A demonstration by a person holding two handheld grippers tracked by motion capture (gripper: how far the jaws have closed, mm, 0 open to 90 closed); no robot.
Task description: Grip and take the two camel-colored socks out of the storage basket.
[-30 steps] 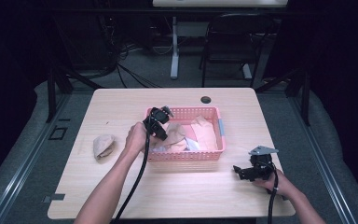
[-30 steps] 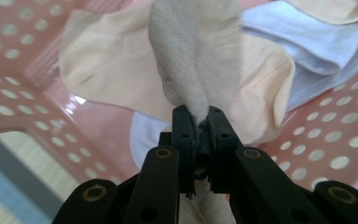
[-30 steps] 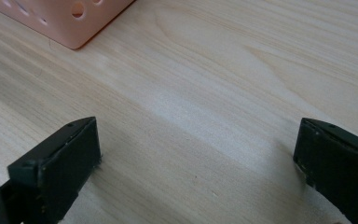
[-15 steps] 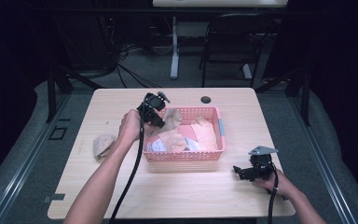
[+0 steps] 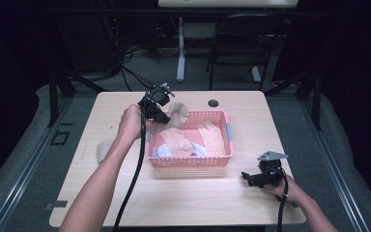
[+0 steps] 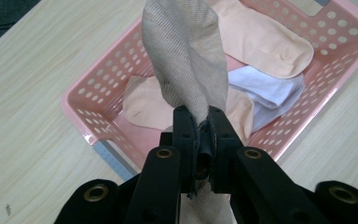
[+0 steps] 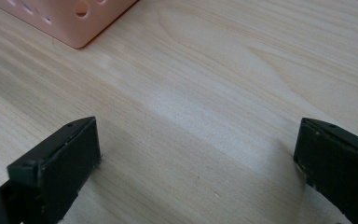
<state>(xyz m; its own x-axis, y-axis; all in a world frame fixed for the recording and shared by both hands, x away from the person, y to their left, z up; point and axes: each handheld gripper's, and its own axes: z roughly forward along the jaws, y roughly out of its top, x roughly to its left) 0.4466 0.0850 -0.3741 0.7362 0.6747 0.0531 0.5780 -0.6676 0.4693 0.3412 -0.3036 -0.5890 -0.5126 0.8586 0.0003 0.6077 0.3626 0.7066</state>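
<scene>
My left gripper (image 5: 163, 116) is shut on a grey-beige sock (image 5: 178, 113) and holds it in the air over the far left corner of the pink basket (image 5: 188, 162). In the left gripper view the sock (image 6: 186, 56) hangs clamped between the closed jaws (image 6: 200, 119), above the basket (image 6: 86, 109). Peach socks (image 6: 261, 42) and a white sock (image 6: 270, 88) lie inside. My right gripper (image 5: 249, 178) rests on the table near the front right, its jaws wide open (image 7: 198, 154) with only bare wood between them.
Another beige sock (image 5: 104, 150) lies on the table left of the basket, beside my left forearm. A small black round cap (image 5: 213, 103) sits near the far edge. A basket corner (image 7: 70, 18) shows ahead of the right gripper.
My left gripper has lifted the grey-beige sock up out of the basket and drawn it toward the far left corner. The right gripper has stayed put.
</scene>
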